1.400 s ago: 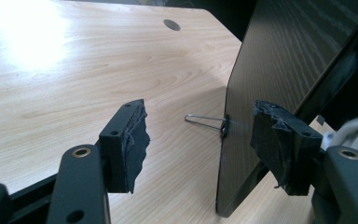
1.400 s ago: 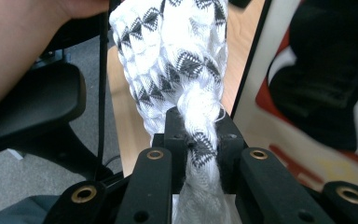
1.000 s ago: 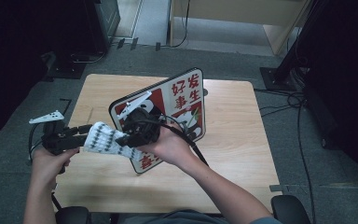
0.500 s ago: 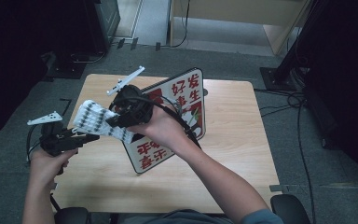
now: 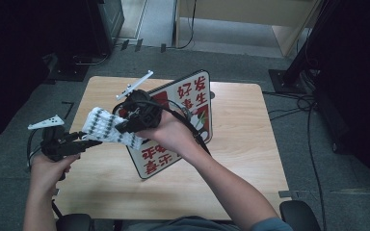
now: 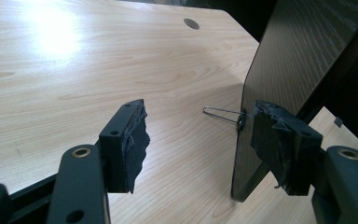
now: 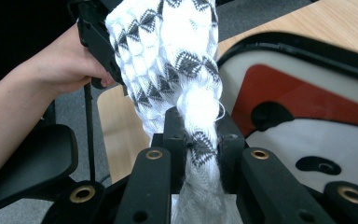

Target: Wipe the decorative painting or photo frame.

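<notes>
A white cloth with a black zigzag pattern [image 5: 108,127] hangs in the air over the table's left part. My right gripper [image 5: 121,129] is shut on its twisted lower end [image 7: 198,135], and the cloth [image 7: 177,60] rises from the jaws towards the left gripper. My left gripper [image 5: 94,142] is level at the table's left edge, jaws wide apart [image 6: 200,140] with nothing pressed between them. Whether the cloth rests on it I cannot tell. A black-framed sign board with red characters [image 5: 192,96] stands tilted on the table behind the right hand.
The wooden table [image 5: 241,144] has bare room to the right and front. In the left gripper view the board's dark back [image 6: 298,56] stands close by the far jaw, with a wire clip handle [image 6: 221,114] on its edge. Cables lie on the floor to the right [image 5: 289,108].
My right gripper has risen and moved up-left with the cloth, lifting and stretching it. The left gripper has stayed where it was.
</notes>
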`<state>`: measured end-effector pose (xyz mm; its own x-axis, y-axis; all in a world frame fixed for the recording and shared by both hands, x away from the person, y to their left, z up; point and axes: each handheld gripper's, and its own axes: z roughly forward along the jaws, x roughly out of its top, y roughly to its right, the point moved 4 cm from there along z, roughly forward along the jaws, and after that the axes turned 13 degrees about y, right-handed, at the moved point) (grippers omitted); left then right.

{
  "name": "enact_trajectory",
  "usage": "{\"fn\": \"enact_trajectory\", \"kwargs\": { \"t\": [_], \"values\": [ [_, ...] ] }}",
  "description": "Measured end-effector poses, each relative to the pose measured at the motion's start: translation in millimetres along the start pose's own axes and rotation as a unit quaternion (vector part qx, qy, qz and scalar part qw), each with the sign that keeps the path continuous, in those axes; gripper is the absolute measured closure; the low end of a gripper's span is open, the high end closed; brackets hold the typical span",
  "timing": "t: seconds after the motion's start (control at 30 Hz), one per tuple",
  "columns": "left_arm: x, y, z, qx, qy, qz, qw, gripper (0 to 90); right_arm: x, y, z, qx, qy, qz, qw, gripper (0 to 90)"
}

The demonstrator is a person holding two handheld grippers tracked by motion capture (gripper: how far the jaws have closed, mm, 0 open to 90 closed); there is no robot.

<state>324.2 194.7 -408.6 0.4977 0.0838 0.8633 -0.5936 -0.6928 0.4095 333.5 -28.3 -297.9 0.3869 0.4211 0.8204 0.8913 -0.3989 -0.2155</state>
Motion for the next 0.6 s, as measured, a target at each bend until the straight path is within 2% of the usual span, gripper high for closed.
{"fn": "enact_trajectory", "kwargs": {
  "t": [0.6],
  "values": [
    [-0.2, -0.3, 0.3, 0.0, -0.002, 0.001, 1.0, 36.1, -21.8, 1.8, 7.2, -0.005, -0.017, 0.007, 0.9998, 80.1]
  ]
}}
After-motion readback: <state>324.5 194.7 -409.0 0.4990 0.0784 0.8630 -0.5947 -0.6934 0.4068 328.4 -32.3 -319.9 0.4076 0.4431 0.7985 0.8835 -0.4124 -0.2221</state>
